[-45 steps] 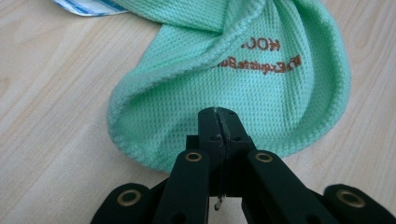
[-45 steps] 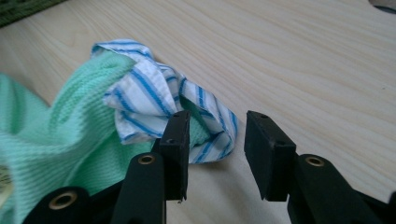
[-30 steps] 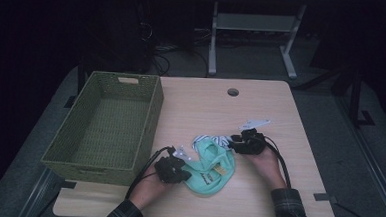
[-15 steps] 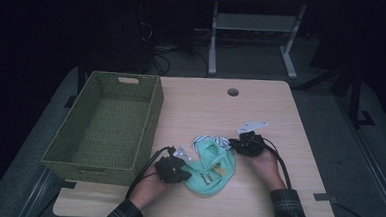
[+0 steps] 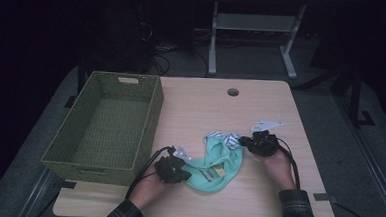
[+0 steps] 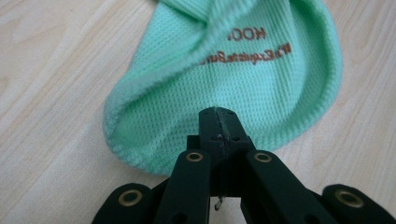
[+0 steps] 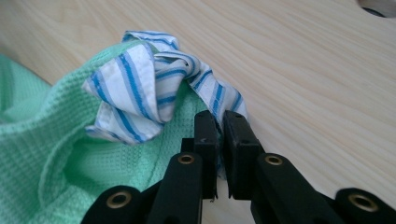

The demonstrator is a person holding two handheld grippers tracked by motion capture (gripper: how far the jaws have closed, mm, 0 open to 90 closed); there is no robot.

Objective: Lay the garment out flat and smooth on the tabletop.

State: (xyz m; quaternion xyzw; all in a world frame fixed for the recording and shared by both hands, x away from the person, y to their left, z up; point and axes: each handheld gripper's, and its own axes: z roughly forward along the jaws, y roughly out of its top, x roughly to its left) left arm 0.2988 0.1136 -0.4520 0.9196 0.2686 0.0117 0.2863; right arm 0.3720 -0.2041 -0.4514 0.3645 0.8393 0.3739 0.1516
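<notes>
1. Shirt (image 5: 217, 162): mint knit, crumpled on the table (image 5: 256, 202), between my two grippers; striped collar (image 5: 225, 139) at its 12 o'clock edge.
2. Left gripper (image 5: 180, 170): jaws clamped together on the shirt's hem at its 8 o'clock side.
3. Right gripper (image 5: 247, 143): jaws have just been closing, now nipped on cloth just under the collar, at 2 o'clock.
4. Long axis: runs 8 to 2 o'clock, gripper to gripper.
5. Basket (image 5: 85, 160): at 9 o'clock of the shirt; my left hand is nearer.

On the mint-green cloth (image 6: 261, 74) before my left jaws I read, upside down, brown lettering "HOO…", the script line beneath illegible.
</notes>
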